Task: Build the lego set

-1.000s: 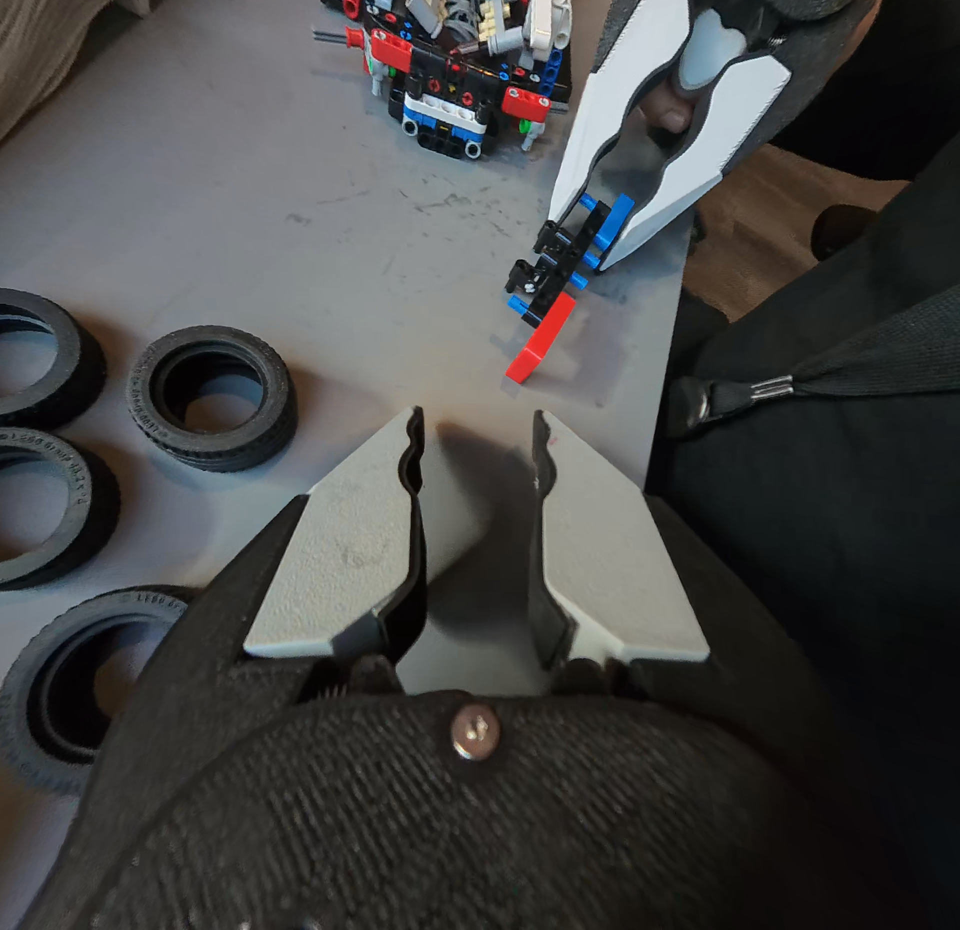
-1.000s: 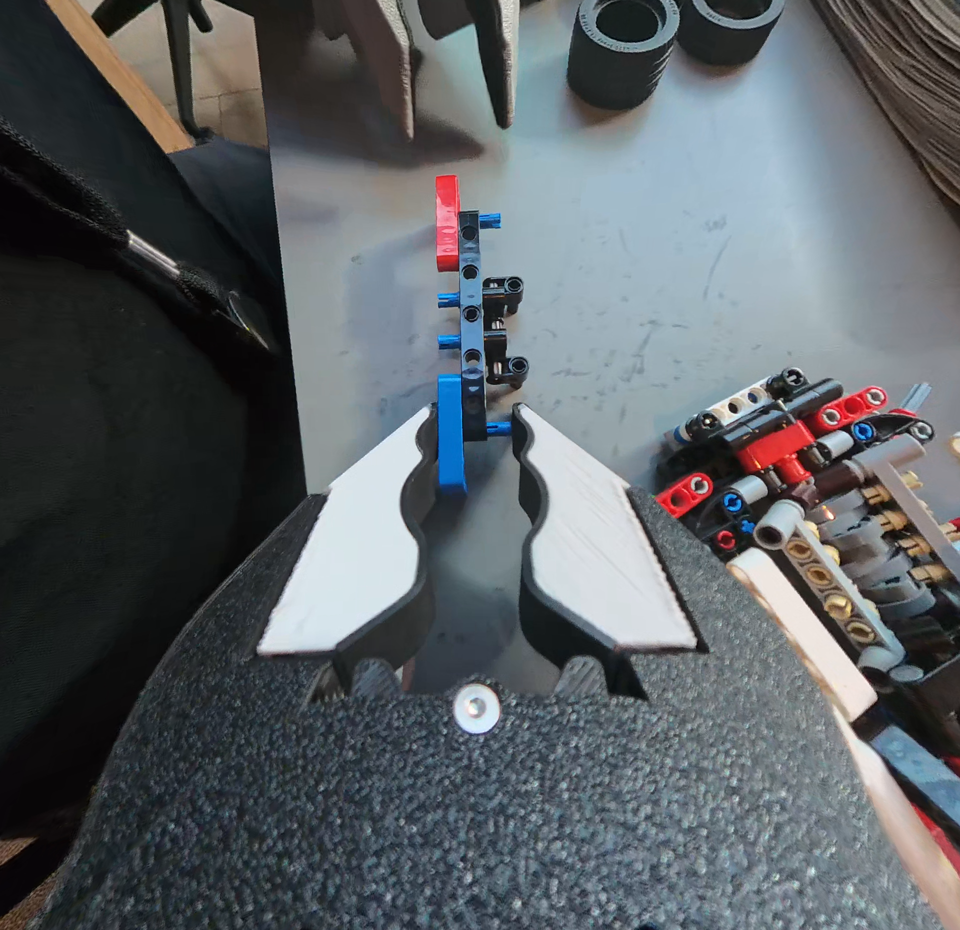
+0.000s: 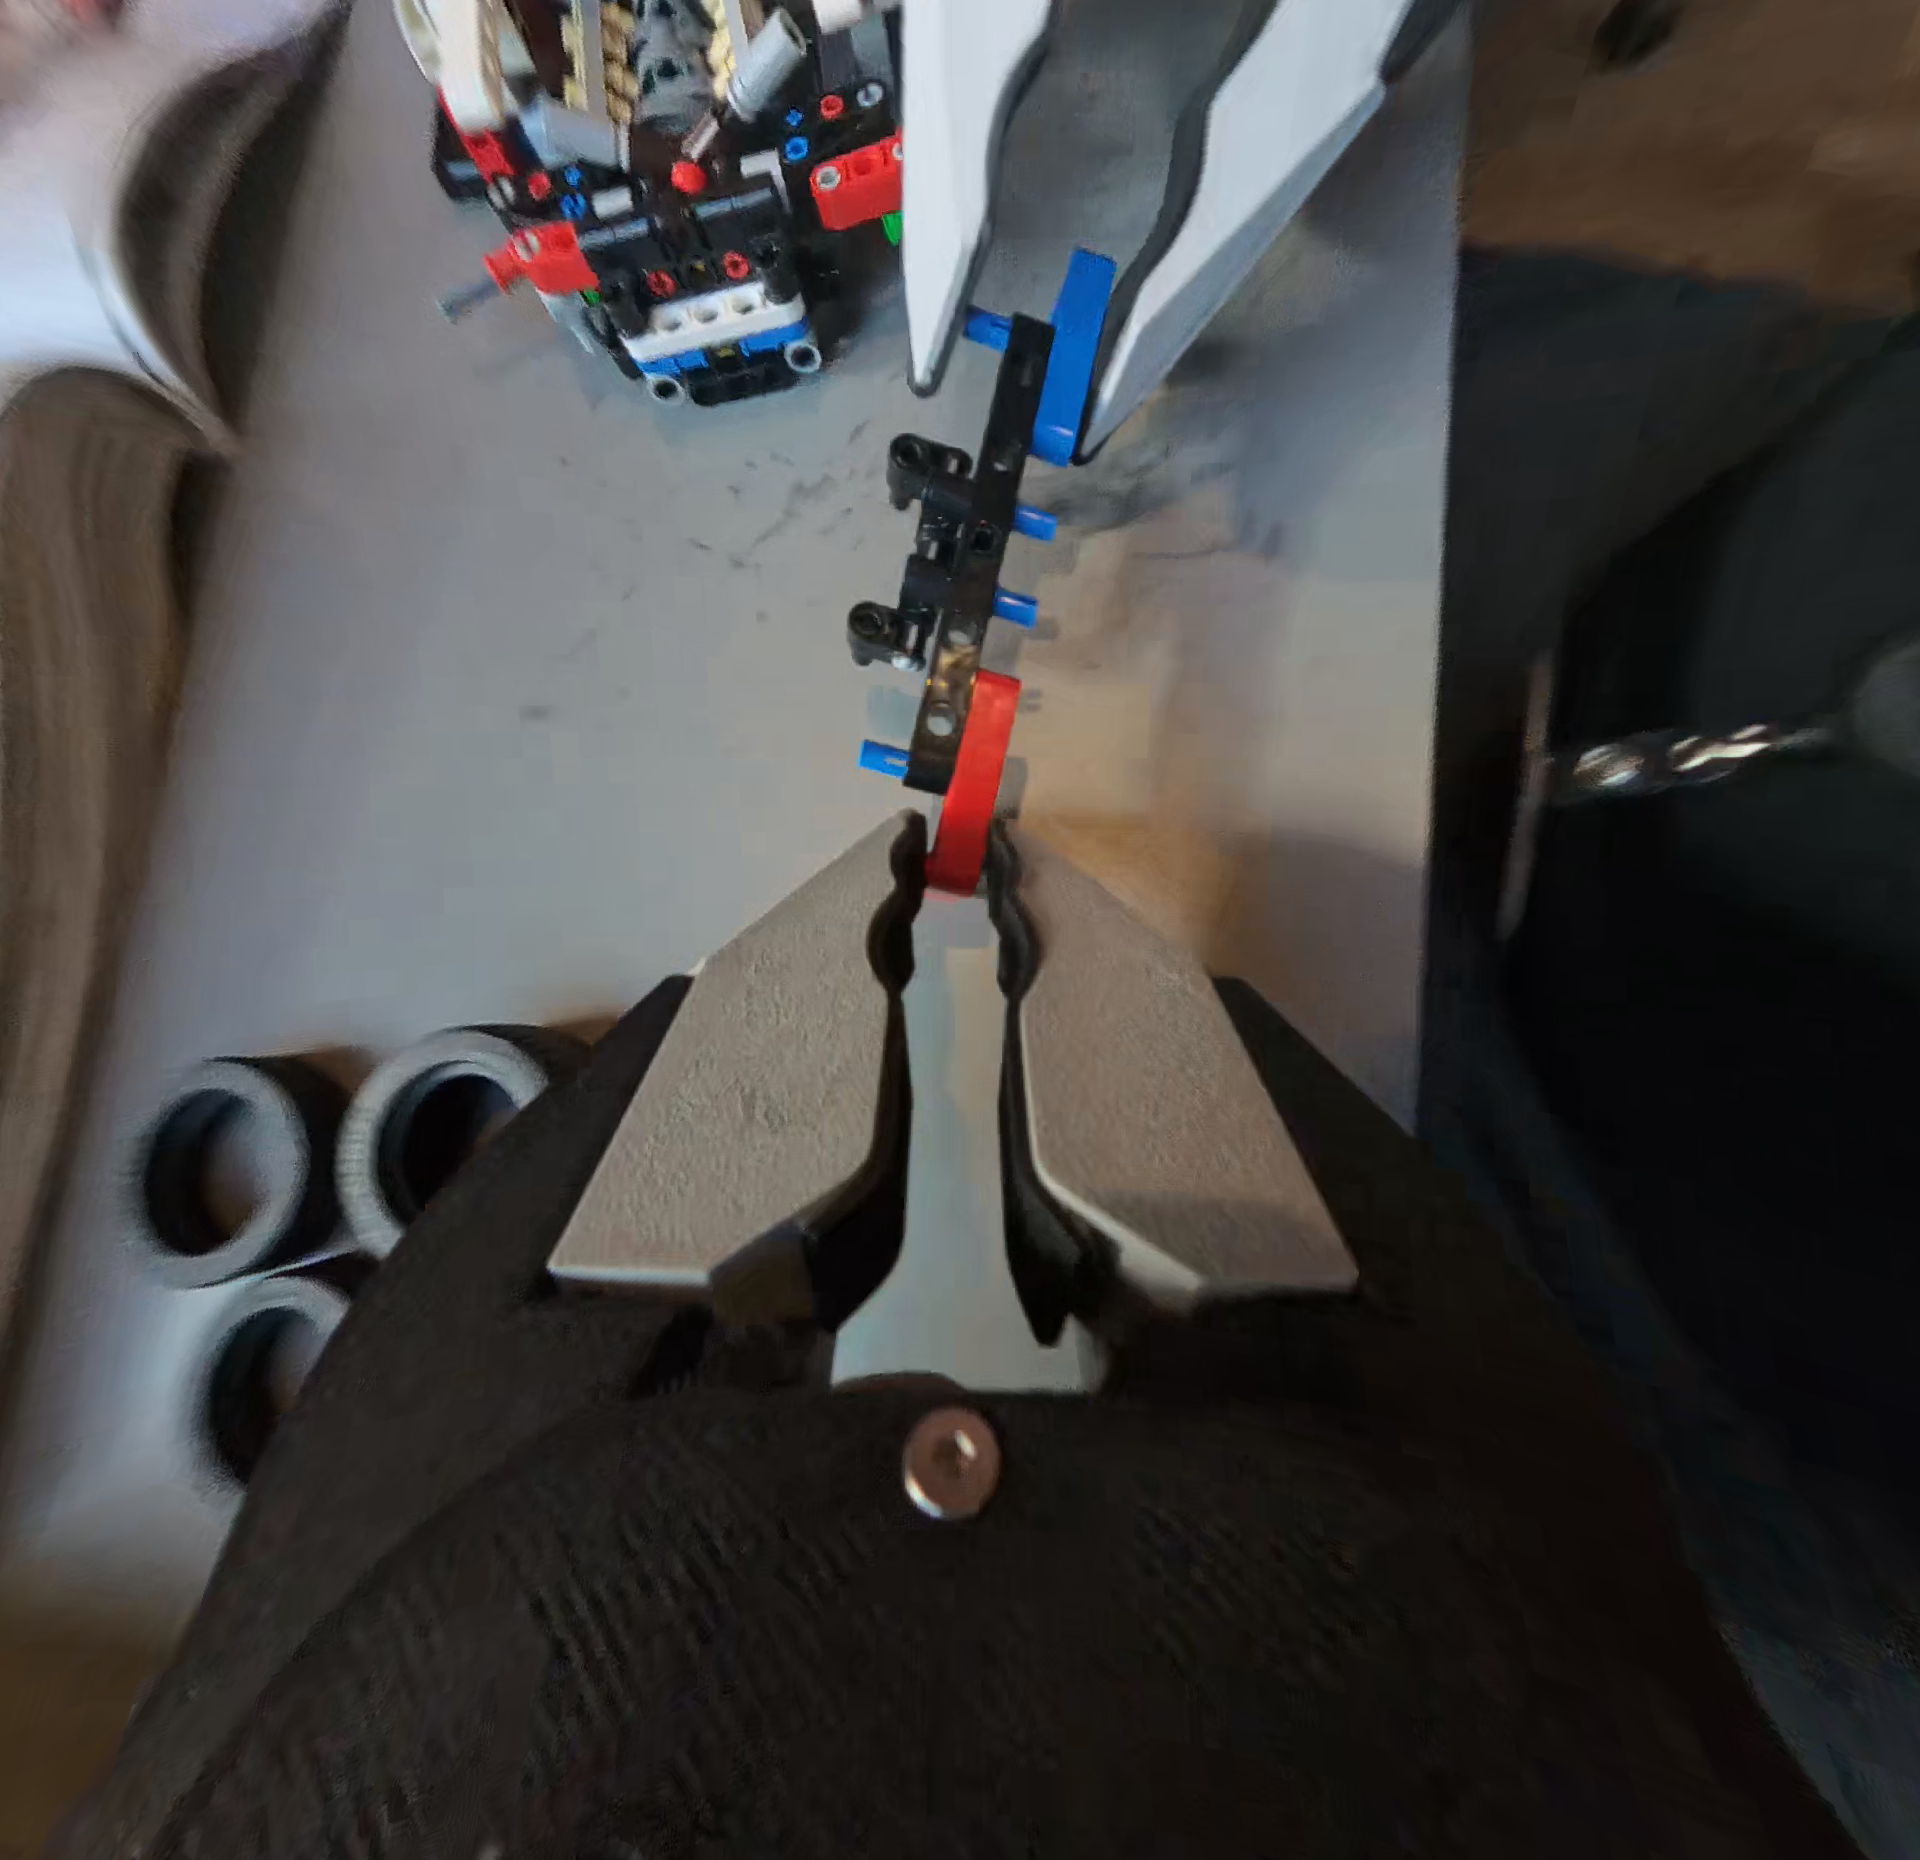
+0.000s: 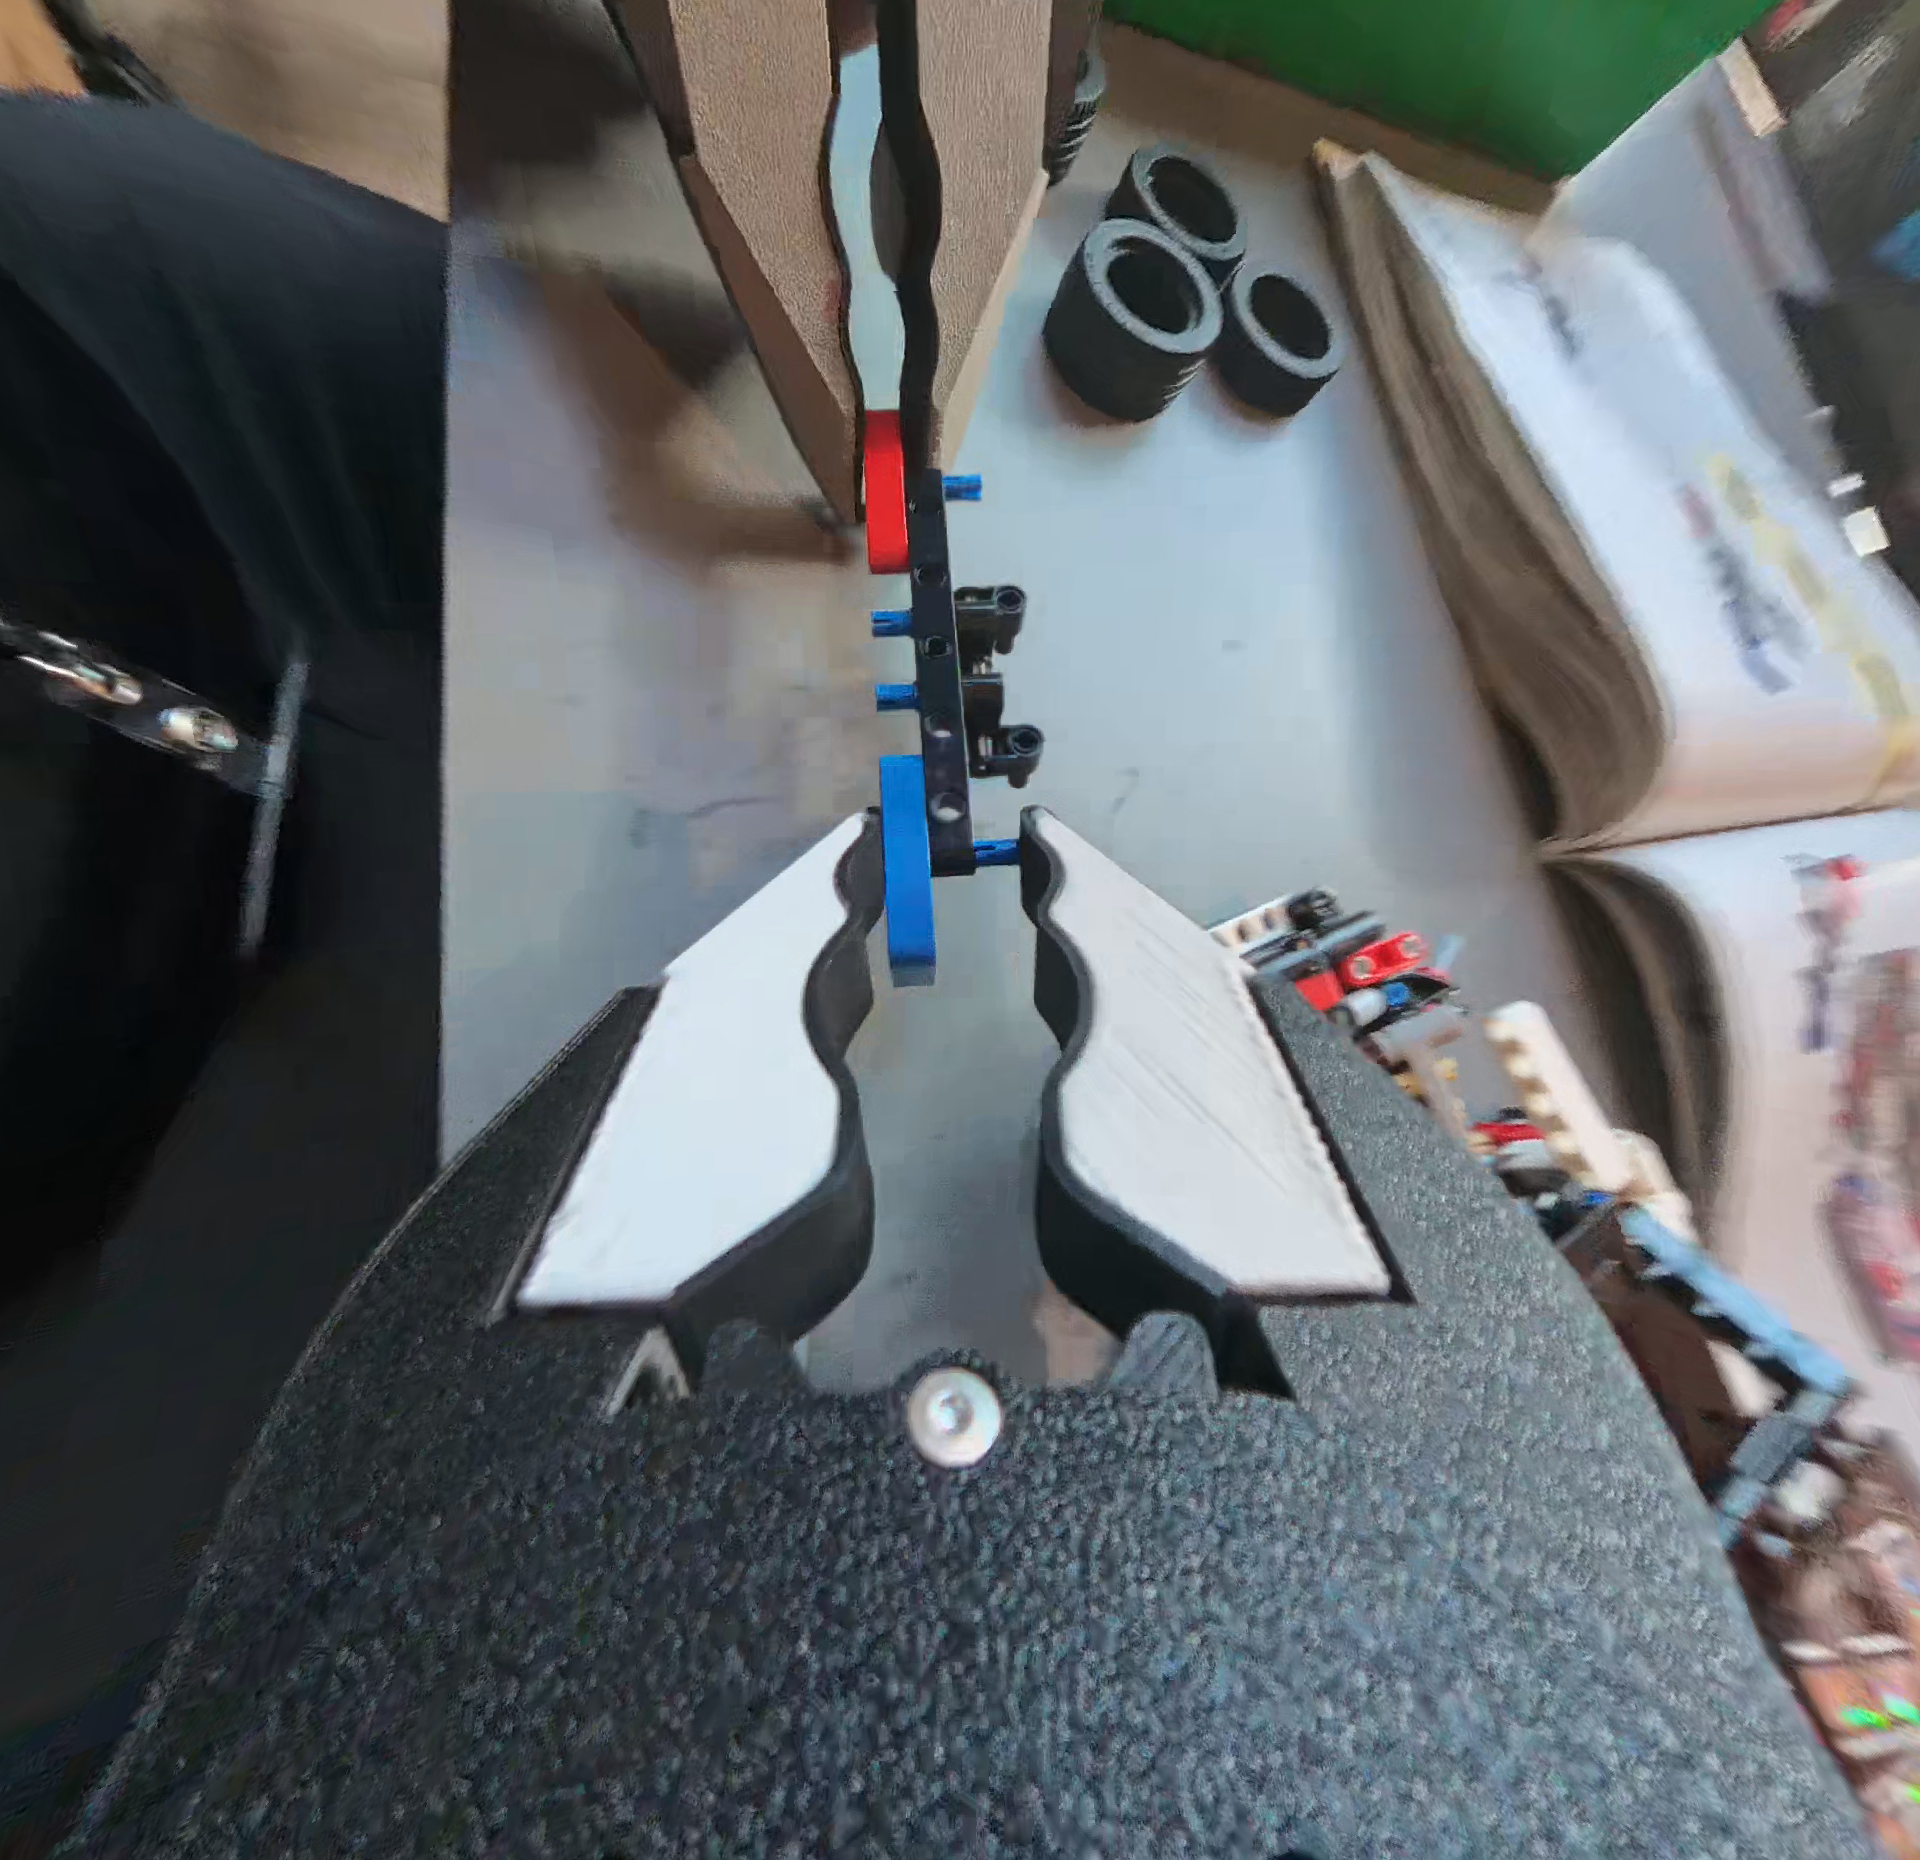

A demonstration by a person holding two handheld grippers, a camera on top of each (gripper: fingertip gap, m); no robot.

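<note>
The left gripper, open and apart a second ago, now has its fingers closed on the red end of the strip of pieces; the right gripper pinches the blue end. The strip spans between them above the counter, steadied for pressing.

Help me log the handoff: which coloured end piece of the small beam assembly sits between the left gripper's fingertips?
The red end piece, pinched in the left gripper; the blue end piece sits at the right gripper.

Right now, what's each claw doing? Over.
Left gripper shut on red end of lego beam assembly. Right gripper grips the blue end. Assembly held between both; nothing in the way.
</note>
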